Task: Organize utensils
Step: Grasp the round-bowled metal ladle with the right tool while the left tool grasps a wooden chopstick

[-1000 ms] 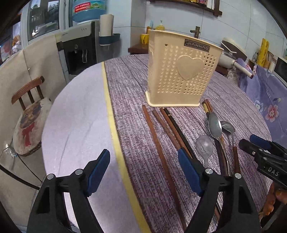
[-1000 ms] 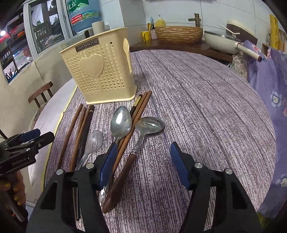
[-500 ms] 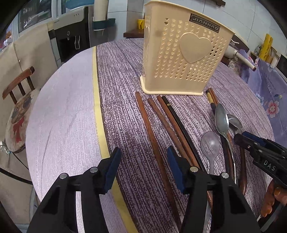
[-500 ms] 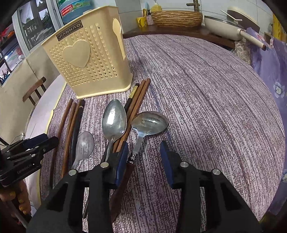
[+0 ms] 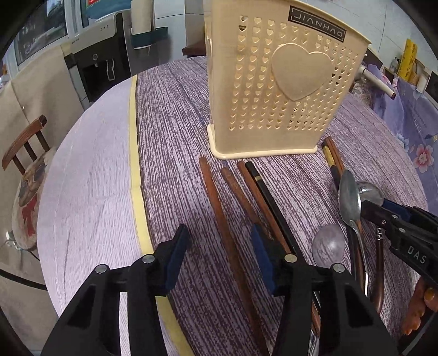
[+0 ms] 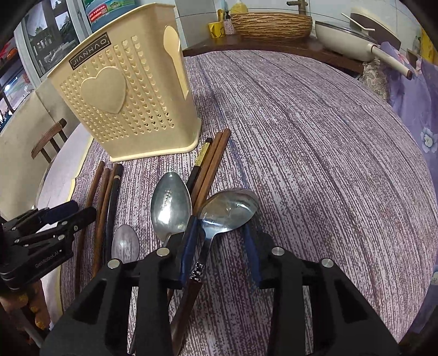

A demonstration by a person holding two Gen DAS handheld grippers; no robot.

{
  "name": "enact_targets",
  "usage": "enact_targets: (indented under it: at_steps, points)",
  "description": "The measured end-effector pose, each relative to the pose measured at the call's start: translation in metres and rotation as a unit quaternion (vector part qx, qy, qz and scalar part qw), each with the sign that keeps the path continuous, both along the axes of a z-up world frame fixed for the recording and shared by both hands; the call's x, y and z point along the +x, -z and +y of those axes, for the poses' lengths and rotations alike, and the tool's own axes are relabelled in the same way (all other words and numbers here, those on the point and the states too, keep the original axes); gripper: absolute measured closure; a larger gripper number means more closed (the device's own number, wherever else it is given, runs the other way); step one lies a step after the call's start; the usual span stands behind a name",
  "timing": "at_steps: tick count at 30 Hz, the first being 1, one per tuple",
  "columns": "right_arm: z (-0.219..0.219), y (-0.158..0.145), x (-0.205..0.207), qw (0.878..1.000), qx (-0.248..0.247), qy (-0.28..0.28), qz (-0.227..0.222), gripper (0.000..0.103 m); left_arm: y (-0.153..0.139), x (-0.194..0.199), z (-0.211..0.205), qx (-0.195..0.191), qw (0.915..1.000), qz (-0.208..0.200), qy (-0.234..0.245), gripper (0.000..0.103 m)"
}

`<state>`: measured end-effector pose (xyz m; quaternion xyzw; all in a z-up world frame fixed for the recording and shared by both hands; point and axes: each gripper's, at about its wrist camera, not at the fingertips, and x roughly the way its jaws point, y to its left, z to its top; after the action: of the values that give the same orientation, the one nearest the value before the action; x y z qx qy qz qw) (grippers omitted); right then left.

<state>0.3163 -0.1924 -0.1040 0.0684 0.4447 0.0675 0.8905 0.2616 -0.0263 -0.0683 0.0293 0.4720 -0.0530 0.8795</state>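
A cream perforated utensil holder (image 5: pixel 276 90) with a heart stands upright on the purple cloth; it also shows in the right wrist view (image 6: pixel 123 98). Brown and black chopsticks (image 5: pixel 219 219) lie in front of it, with three metal spoons to their right. My left gripper (image 5: pixel 219 257) is open, low over the table, its jaws on either side of the leftmost brown chopstick. My right gripper (image 6: pixel 219 246) is open, its jaws on either side of the neck of the wooden-handled spoon (image 6: pixel 227 213). A large spoon (image 6: pixel 169 205) and a small spoon (image 6: pixel 125 243) lie left of it.
A yellow band (image 5: pixel 134 153) marks the cloth's left edge on the round table. A wooden chair (image 5: pixel 24 164) stands at the left. A woven basket (image 6: pixel 271 24) and a white pan (image 6: pixel 345 38) sit on the counter behind. Flowered purple fabric (image 6: pixel 421 115) is at the right.
Both grippers have moved forward and down toward the utensils and narrowed. The left one now straddles the leftmost chopstick, the right one the wooden-handled spoon's neck.
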Motion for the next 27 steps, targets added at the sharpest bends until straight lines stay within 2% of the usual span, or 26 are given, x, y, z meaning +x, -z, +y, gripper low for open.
enact_targets:
  at_steps: [7, 9, 13, 15, 19, 23, 27]
  points:
    - [0.003, -0.001, 0.008, 1.000, -0.022, -0.004, 0.004, 0.067, -0.001, 0.020, 0.002, 0.002, 1.0000, 0.005, -0.003, 0.063]
    - [0.003, 0.000, 0.008, 0.999, -0.046, -0.001, 0.002, 0.059, -0.001, 0.023, 0.003, 0.000, 1.0000, 0.005, -0.002, 0.063]
    - [-0.005, 0.001, 0.004, 0.998, -0.068, 0.009, -0.003, 0.056, 0.000, 0.023, 0.004, 0.005, 1.0000, 0.002, 0.002, 0.063]
    - [-0.014, 0.002, 0.005, 0.998, -0.066, 0.016, -0.001, 0.050, 0.000, 0.021, 0.004, 0.005, 1.0000, 0.000, 0.003, 0.063]
    - [-0.023, 0.001, 0.006, 0.999, -0.046, 0.022, 0.004, 0.048, 0.001, 0.019, 0.004, 0.002, 1.0000, 0.003, 0.004, 0.063]
    - [-0.022, -0.002, 0.012, 0.999, 0.017, 0.009, 0.025, 0.043, 0.000, 0.020, 0.005, -0.004, 1.0000, 0.008, 0.003, 0.063]
    - [-0.019, -0.004, 0.015, 0.998, 0.044, 0.000, 0.046, 0.042, 0.000, 0.022, 0.006, -0.007, 0.9999, 0.015, 0.005, 0.063]
